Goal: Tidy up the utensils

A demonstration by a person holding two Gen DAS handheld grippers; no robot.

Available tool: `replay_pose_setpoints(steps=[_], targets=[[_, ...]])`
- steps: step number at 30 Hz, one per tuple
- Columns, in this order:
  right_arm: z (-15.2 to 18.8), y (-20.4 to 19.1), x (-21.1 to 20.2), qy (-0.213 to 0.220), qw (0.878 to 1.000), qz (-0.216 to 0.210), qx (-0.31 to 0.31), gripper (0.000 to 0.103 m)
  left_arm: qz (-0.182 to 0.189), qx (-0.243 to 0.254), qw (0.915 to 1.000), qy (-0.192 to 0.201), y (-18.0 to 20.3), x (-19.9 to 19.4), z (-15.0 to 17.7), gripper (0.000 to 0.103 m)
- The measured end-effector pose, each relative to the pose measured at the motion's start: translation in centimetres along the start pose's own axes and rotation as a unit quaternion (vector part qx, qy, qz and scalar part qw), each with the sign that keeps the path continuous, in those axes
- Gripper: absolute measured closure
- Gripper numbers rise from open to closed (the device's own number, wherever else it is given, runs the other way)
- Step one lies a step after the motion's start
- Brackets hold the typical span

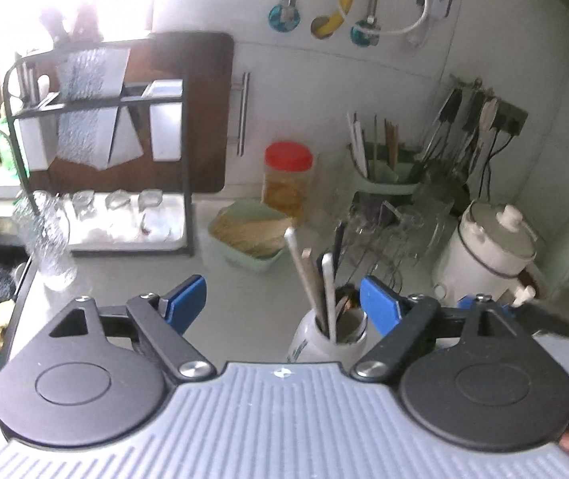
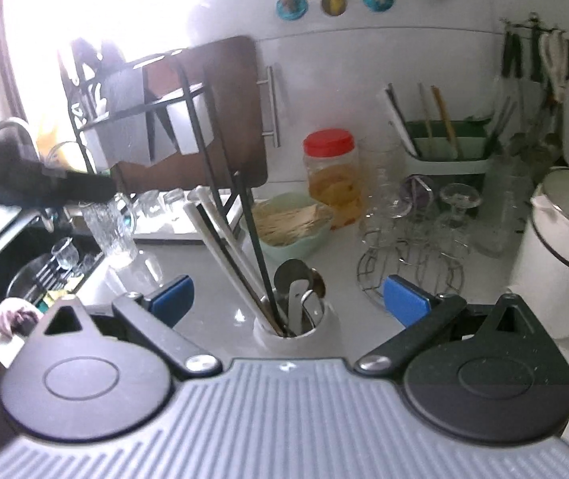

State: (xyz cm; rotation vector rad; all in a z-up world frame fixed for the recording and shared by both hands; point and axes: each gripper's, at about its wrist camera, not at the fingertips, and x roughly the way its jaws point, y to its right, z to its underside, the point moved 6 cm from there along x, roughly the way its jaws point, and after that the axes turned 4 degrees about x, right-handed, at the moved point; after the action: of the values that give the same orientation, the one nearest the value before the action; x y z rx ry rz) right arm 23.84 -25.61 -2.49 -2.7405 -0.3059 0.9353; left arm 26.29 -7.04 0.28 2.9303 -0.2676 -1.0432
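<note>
Now | left gripper (image 1: pixel 282 303) gaping wide, gripping nothing | right gripper (image 2: pixel 288 299) likewise gaping, empty | utensils (image 2: pixel 244 263) standing in white holder (image 2: pixel 324 331) on counter (image 2: pixel 212 279), sitting between right gripper's fingers, untouched.

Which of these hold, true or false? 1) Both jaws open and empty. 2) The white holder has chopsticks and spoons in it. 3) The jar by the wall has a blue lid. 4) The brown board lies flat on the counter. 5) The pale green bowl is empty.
1) True: the left gripper and the right gripper stand wide with nothing between the jaws.
2) True: the white holder has chopsticks and spoons in it.
3) False: the jar has a red lid.
4) False: the brown board stands upright against the wall.
5) False: the pale green bowl is full of thin wooden sticks.
</note>
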Motion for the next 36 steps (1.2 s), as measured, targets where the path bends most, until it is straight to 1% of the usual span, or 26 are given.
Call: replay_pose_setpoints(steps=[3, 7, 9, 12, 16, 18, 21, 24, 27, 30, 33, 36], targets=[[0.1, 0.0, -1.3, 0.002, 1.0, 0.003, 0.013, 0.0, 0.002, -0.007, 0.9998, -0.018, -0.4, -0.1, 1.4, 0.016], [0.0, -0.4, -2.8, -0.001, 0.999, 0.001, 0.033, 0.0, -0.001, -0.005, 0.9994, -0.035, -0.9, -0.5, 2.8, 0.015], [0.1, -0.6, -3.8, -0.002, 0.999, 0.001, 0.041, 0.0, 0.002, -0.006, 0.9994, -0.033, -1.0, -1.1, 3.1, 0.015], [0.5, -0.9, -4.9, -0.004, 0.999, 0.008, 0.043, 0.0, -0.008, -0.003, 0.9995, -0.031, -1.3, -1.9, 3.3, 0.015], [1.2, -0.8, -5.7, -0.004, 0.999, 0.023, 0.041, 0.0, -0.025, -0.011, 0.9988, -0.04, -2.0, -2.3, 4.1, 0.014], [1.6, -0.5, -5.9, -0.007, 0.998, 0.036, 0.046, 0.0, -0.028, -0.016, 0.9985, -0.045, -2.3, -2.5, 4.8, 0.014], [2.2, -0.4, -6.4, -0.005, 0.998, 0.044, 0.047, 0.0, -0.029, -0.022, 0.9982, -0.048, -2.6, -2.9, 5.7, 0.014], [2.8, -0.5, -6.7, -0.008, 0.998, 0.046, 0.041, 0.0, -0.03, -0.027, 0.998, -0.048, -2.9, -3.3, 6.8, 0.014], [3.3, -1.0, -7.0, -0.01, 0.998, 0.046, 0.031, 0.0, -0.026, -0.045, 0.9973, -0.051, -3.5, -3.6, 7.6, 0.014], [3.7, -1.3, -7.1, -0.009, 0.999, 0.045, 0.026, 0.0, -0.04, -0.051, 0.9969, -0.045, -4.2, -4.1, 8.0, 0.014], [4.0, -1.5, -7.2, -0.008, 0.999, 0.042, 0.027, 0.0, -0.046, -0.051, 0.9967, -0.043, -4.5, -4.5, 8.2, 0.013], [4.2, -1.8, -7.4, -0.003, 0.999, 0.043, 0.022, 0.0, -0.049, -0.049, 0.9969, -0.036, -4.6, -4.9, 8.4, 0.01]])
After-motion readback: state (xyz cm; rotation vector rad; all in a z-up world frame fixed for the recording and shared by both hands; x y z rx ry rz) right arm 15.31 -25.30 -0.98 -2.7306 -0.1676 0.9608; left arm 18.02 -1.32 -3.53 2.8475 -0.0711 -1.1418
